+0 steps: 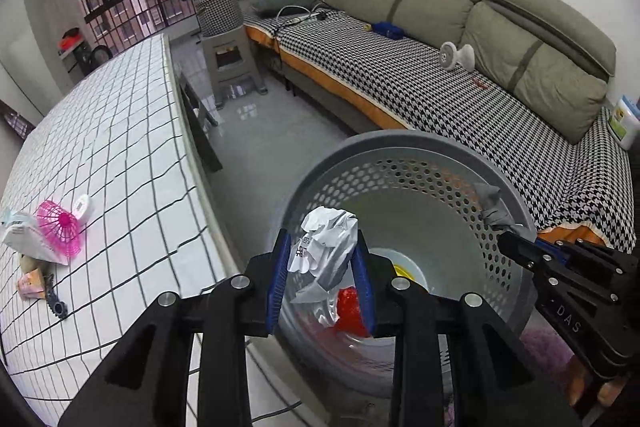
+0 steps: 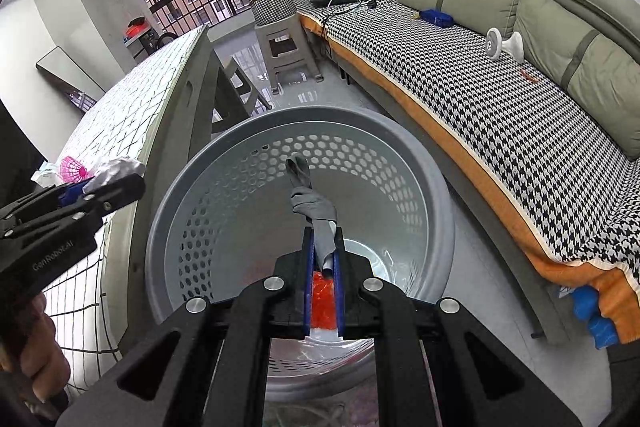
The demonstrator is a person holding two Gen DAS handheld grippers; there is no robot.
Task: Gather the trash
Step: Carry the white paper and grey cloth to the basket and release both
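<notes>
Left gripper: I see its pads clamped on the crumpled wrapper, above the grey basket.
Right gripper: I have it squeezed together on a twisted grey scrap, over the basket's opening.
Basket: beside the checked table.

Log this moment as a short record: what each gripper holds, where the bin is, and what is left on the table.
left gripper: shut on crumpled white wrapper, over the bin's near rim
right gripper: shut on twisted grey scrap, above the bin opening
bin: grey perforated basket on the floor between table and sofa; some red and yellow trash inside
table: grid-pattern cloth; pink fan cover, white packet and small bits remain
sofa: not touched
</notes>
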